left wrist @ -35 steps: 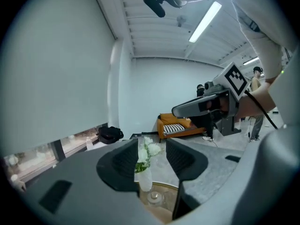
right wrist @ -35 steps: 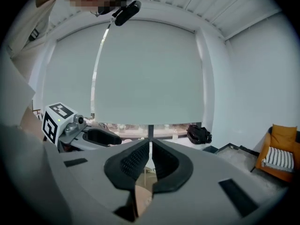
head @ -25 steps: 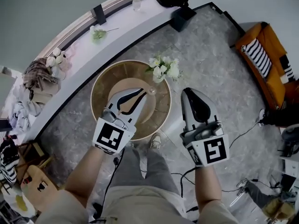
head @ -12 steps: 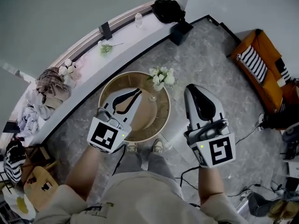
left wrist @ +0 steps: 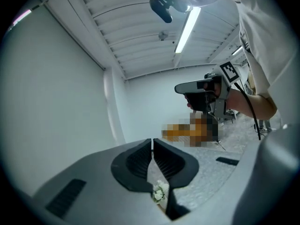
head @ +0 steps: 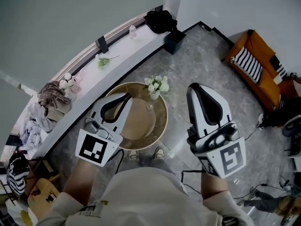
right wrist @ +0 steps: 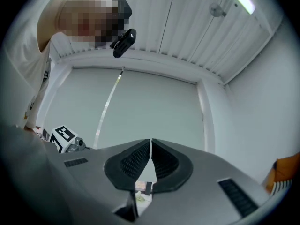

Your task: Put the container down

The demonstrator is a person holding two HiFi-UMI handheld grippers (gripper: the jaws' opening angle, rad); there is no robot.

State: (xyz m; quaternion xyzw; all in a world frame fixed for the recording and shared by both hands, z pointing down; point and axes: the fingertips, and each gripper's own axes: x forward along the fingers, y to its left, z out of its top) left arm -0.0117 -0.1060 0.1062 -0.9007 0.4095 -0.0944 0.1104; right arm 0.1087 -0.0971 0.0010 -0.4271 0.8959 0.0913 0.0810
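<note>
The container, a small glass vase of white flowers (head: pixel 156 85), stands upright near the far edge of a round wooden table (head: pixel 162 122). My left gripper (head: pixel 127 97) hovers over the table's left half, shut and empty, its tip a little left of the vase and apart from it. My right gripper (head: pixel 194 86) is raised above the floor to the right of the table, also shut with nothing in it. In the left gripper view the jaws (left wrist: pixel 153 141) meet, and the flowers (left wrist: pixel 159 193) show below them. The right gripper view shows the jaws (right wrist: pixel 150 141) pressed together against a bare wall.
A curved white ledge (head: pixel 89 86) runs behind the table with loose flowers, a bottle, a black bag (head: pixel 160 20) and a heap of clothes (head: pixel 51 98). An orange sofa (head: pixel 256 67) with a striped cushion stands at the right. Cables trail over the grey floor (head: pixel 254 128).
Both grippers have lifted and drawn back toward the person. The left gripper's tip has moved left, away from the vase, which stays on the table.
</note>
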